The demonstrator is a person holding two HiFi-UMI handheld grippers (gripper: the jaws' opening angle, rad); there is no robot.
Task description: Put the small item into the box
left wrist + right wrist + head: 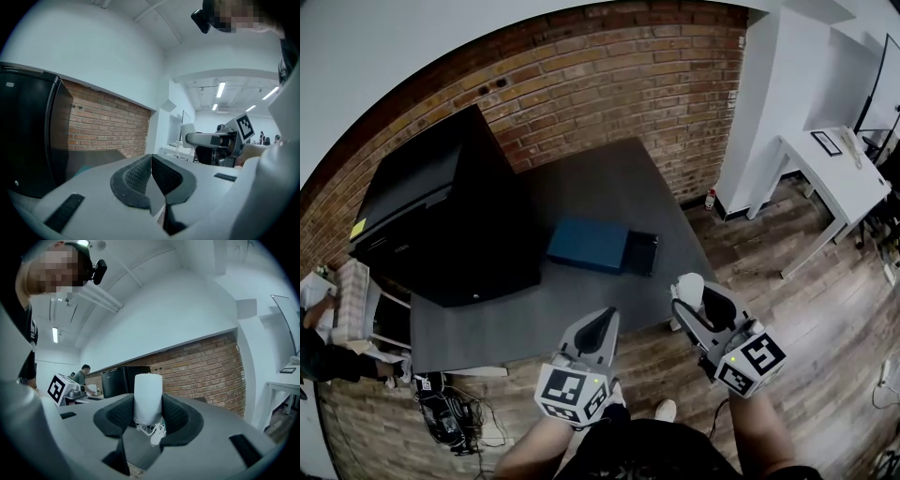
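A blue box (589, 245) with its dark drawer (641, 252) pulled out to the right lies on the grey table (609, 187). My right gripper (687, 290) is held off the table's near right corner, shut on a small white roll (147, 399) with frayed threads at its lower end; the white roll (690, 286) shows at the jaw tips. My left gripper (598, 329) hovers at the table's front edge, shut with nothing between its pads (151, 174). From the left gripper view, the right gripper (215, 139) shows ahead to the right.
A large black cabinet (441, 211) stands on the table's left part, close to the box. A brick wall (609, 75) runs behind. A white desk (834, 173) stands at the far right over wooden floor (825, 309). A seated person (319, 352) is at the left edge.
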